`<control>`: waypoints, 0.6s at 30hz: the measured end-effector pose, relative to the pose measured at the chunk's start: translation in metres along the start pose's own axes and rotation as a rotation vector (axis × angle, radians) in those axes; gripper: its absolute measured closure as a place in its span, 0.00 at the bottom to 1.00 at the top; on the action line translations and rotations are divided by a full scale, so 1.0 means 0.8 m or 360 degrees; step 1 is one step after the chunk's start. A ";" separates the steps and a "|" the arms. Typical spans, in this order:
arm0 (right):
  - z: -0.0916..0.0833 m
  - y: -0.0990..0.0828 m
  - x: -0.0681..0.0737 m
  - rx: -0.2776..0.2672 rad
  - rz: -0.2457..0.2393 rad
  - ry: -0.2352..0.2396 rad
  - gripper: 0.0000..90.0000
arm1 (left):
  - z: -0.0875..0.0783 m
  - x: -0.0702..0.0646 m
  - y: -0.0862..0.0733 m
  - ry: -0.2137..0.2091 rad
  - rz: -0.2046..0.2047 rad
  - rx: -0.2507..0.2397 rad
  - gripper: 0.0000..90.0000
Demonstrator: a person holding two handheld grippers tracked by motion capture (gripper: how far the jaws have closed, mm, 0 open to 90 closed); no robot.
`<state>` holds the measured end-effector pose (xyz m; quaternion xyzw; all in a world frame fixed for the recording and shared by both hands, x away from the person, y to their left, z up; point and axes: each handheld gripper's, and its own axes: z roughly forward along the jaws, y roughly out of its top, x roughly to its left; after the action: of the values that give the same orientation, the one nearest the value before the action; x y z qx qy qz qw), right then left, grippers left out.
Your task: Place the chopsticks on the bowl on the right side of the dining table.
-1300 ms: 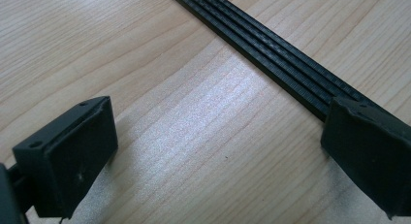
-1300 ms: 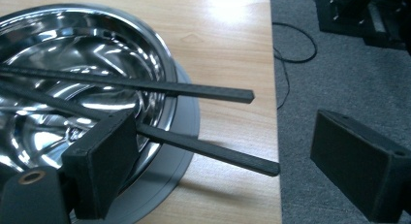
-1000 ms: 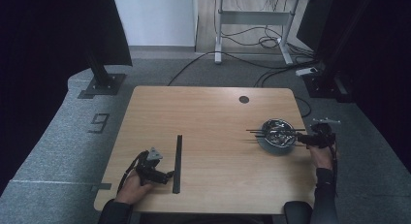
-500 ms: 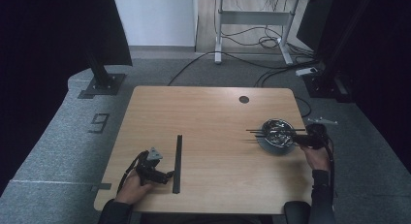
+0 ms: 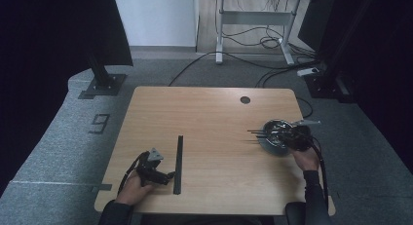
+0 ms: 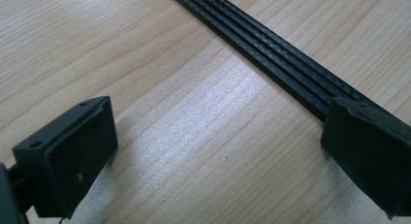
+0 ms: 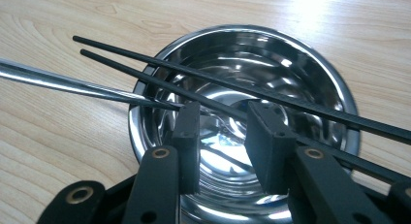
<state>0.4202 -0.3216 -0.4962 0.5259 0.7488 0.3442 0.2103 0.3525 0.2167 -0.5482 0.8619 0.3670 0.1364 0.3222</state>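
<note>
A steel bowl (image 5: 269,125) stands at the table's right side, with two black chopsticks (image 5: 254,132) laid across it and pointing left. My right gripper (image 5: 288,136) hovers over the bowl. In the right gripper view the bowl (image 7: 291,73) lies under my right gripper (image 7: 220,112), which is open a little. The lower chopstick crosses the gap between the jaws, and the chopsticks (image 7: 310,107) rest on the rim. A silver handle (image 7: 72,83) runs in from the left. My left gripper (image 5: 167,176) rests open beside a long black strip (image 5: 178,157). The left gripper (image 6: 218,136) holds nothing, and the ribbed strip (image 6: 271,59) passes by its right jaw.
The wooden table (image 5: 214,108) has a round cable hole (image 5: 245,100) at the back right. A silver handle (image 5: 308,122) sticks out past the bowl to the right. Cables and desk legs lie on the floor beyond the table.
My right gripper has moved left from the table's right edge to over the bowl. The left gripper and the black strip have stayed put.
</note>
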 end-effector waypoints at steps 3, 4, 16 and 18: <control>0.003 0.000 0.002 0.0007 -0.0009 -0.0012 0.74 | 0.000 0.000 0.000 0.0000 0.0000 0.0001 0.00; 0.006 -0.001 0.002 0.0015 -0.0013 -0.0021 0.74 | 0.000 0.000 0.000 0.0000 0.0000 0.0001 0.00; 0.015 -0.002 0.003 -0.0008 -0.0021 -0.0045 0.72 | 0.000 0.000 0.000 0.0001 0.0000 0.0001 0.00; 0.017 -0.002 0.003 -0.0010 -0.0019 -0.0051 0.71 | 0.000 0.000 0.000 0.0001 0.0000 0.0001 0.00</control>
<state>0.4274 -0.3158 -0.5065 0.5263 0.7473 0.3369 0.2261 0.3527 0.2165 -0.5482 0.8620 0.3672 0.1365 0.3219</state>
